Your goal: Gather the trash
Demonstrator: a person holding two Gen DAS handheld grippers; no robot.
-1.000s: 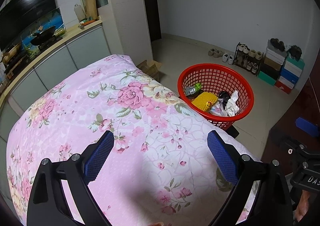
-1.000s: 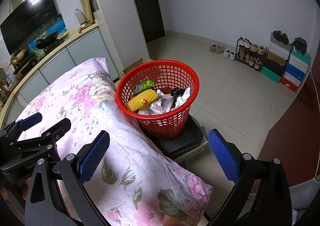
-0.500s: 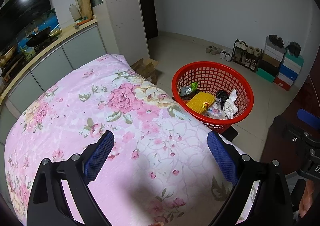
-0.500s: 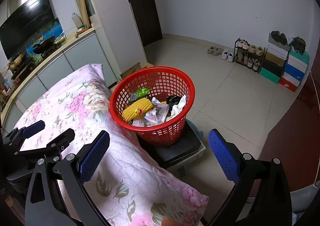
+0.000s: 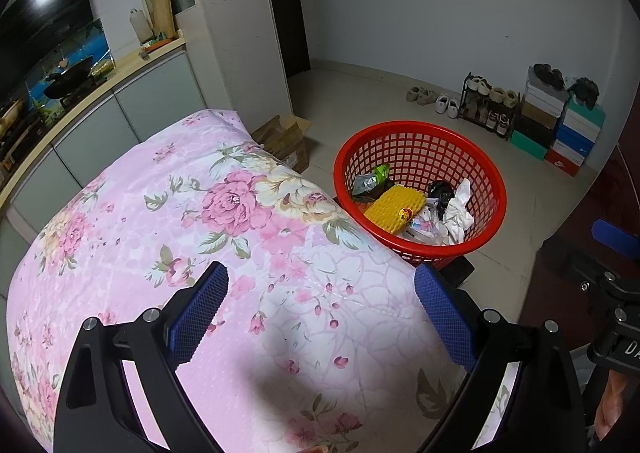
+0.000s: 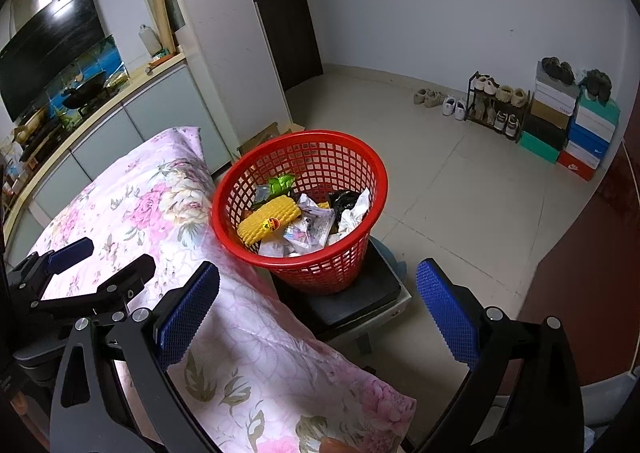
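A red mesh basket [image 5: 486, 169] stands beside the table's far right corner, and it also shows in the right wrist view [image 6: 340, 149]. It holds trash: a yellow corn-shaped wrapper [image 5: 394, 209], a green packet [image 5: 380, 173], white crumpled paper [image 5: 460, 213] and a black scrap. My left gripper [image 5: 320, 313] is open and empty above the pink floral tablecloth [image 5: 160, 213]. My right gripper [image 6: 316, 313] is open and empty, over the table's right edge, short of the basket.
The basket rests on a dark stool or scale [image 6: 360, 301]. A cardboard box [image 5: 284, 137] lies on the floor by a white pillar. Shoes, a rack and stacked shoe boxes [image 5: 560, 125] line the far wall. A kitchen counter [image 5: 100, 81] runs along the left.
Both grippers have pulled back and risen slightly; the basket looks a little farther off. Both stay open and empty.
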